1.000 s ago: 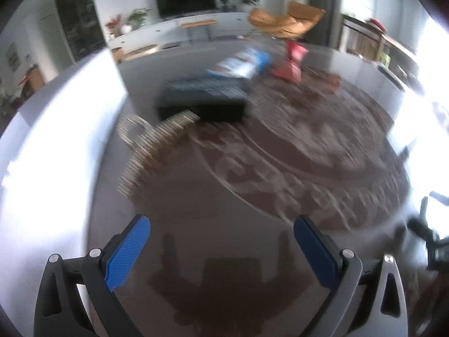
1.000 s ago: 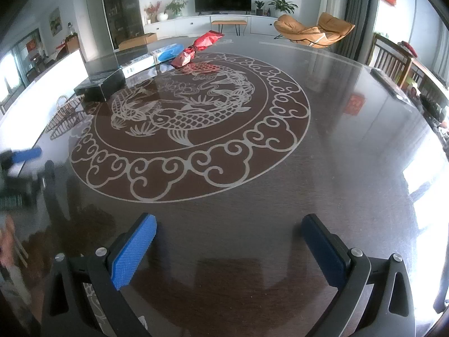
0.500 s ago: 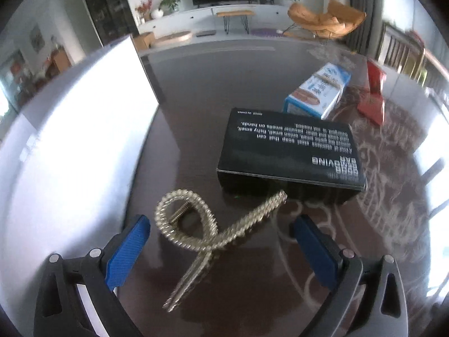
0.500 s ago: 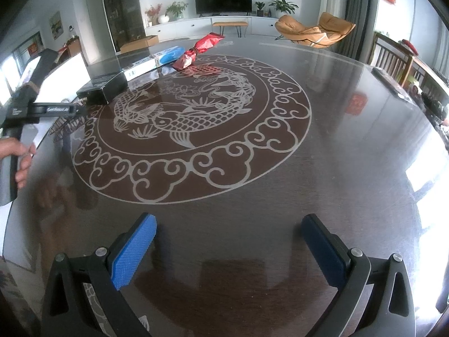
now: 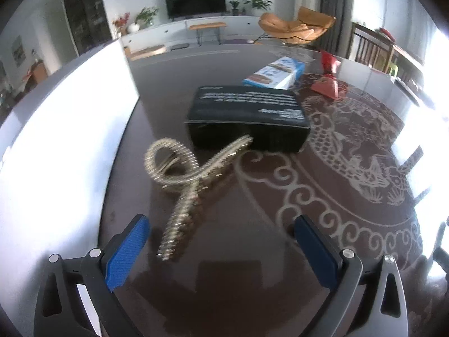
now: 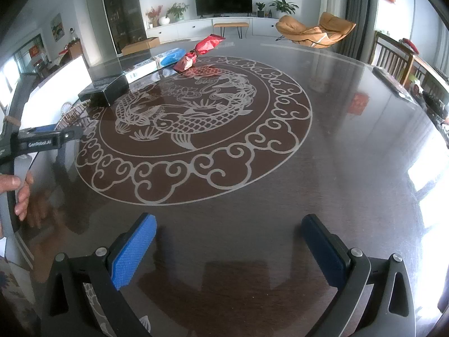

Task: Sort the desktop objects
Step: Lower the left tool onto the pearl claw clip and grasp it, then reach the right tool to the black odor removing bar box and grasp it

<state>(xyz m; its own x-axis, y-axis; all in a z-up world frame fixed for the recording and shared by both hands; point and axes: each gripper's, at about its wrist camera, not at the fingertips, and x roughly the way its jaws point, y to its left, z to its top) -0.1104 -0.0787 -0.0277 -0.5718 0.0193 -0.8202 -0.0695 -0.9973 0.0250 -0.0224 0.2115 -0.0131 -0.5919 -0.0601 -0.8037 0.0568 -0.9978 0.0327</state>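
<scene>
**Both grippers spread over the table; hair clip lies in front of the black box**

Left gripper [image 5: 221,236]: blue pads wide apart, nothing between them, low over the dark table [image 5: 252,280]. The gold hair clip [image 5: 190,179] lies on the table just ahead of its left pad, on the near side of the black box [image 5: 248,118], with one tip up against the box's front face.

Black box: closed, white print on the lid; contents cannot be told. Just behind it lies a blue-and-white carton [image 5: 276,73], also closed. Right of the carton, a red packet [image 5: 328,80].

Right gripper [image 6: 228,241]: pads also spread, empty, well apart from the box, over bare table near the ornament's edge.

Surface: glossy dark top with a pale fish-and-cloud ornament [image 6: 193,120], right of the box.

Room, beyond the box: white sideboard, television [image 5: 195,1], potted plants, orange lounge chair [image 5: 297,29].
</scene>
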